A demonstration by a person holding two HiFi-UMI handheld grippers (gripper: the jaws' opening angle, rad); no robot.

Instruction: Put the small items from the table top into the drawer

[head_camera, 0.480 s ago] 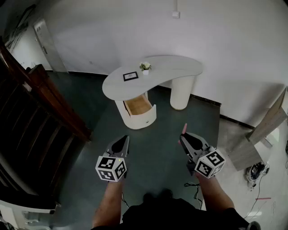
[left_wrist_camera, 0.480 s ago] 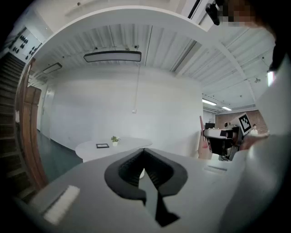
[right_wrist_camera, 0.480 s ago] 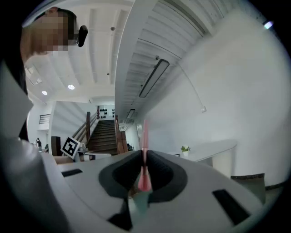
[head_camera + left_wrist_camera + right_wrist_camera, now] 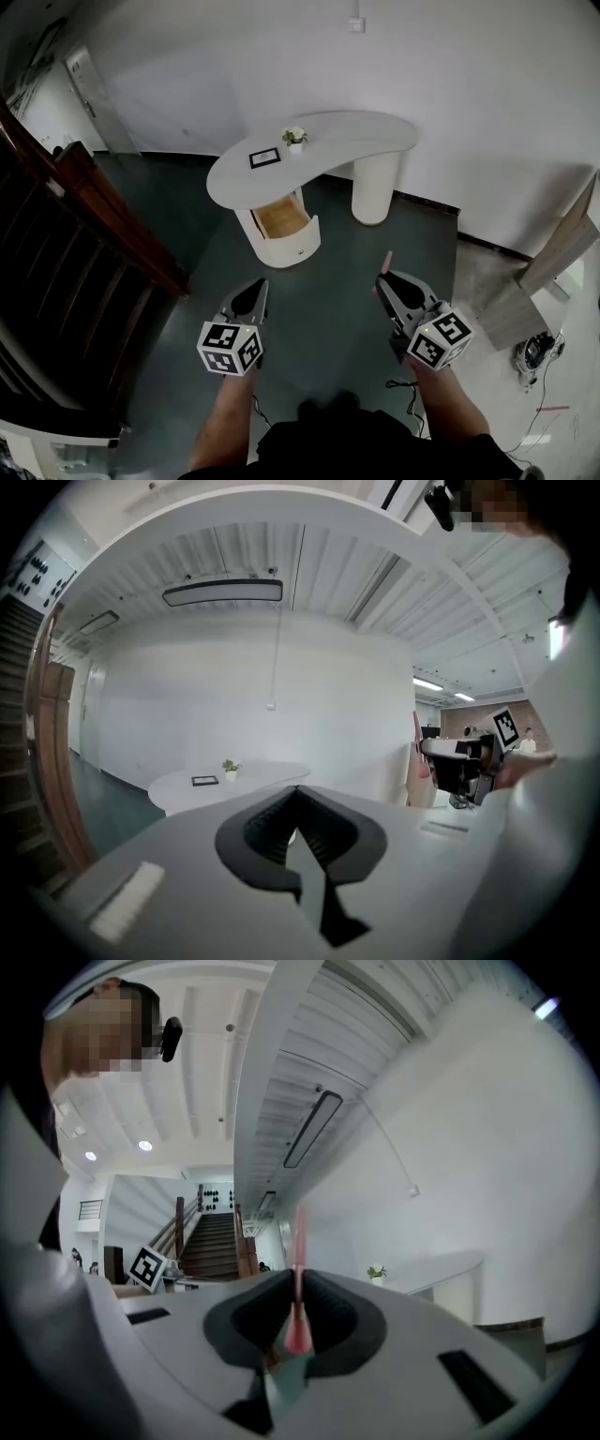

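Note:
A white curved table (image 4: 347, 141) stands across the room. On it sit a small black picture frame (image 4: 264, 157) and a little potted plant (image 4: 294, 138). Its drawer (image 4: 281, 217) is pulled open and shows a bare wooden bottom. Both grippers hover low over the dark floor, well short of the table. My left gripper (image 4: 251, 296) is shut with nothing between its jaws (image 4: 298, 799). My right gripper (image 4: 385, 283) is shut on a thin pink stick (image 4: 298, 1269) that pokes up past the fingertips (image 4: 387, 262). The table (image 4: 234, 782) and the plant (image 4: 376, 1272) appear small in the gripper views.
A dark wooden stair railing (image 4: 103, 216) runs along the left. Wooden boards (image 4: 558, 258) lean at the right, with some gear (image 4: 534, 354) on the pale floor. A cable (image 4: 405, 386) lies by the person's feet. White wall stands behind the table.
The table sits slightly higher and further left in the head view. Both grippers keep about the same pose, the right one still holding the pink stick.

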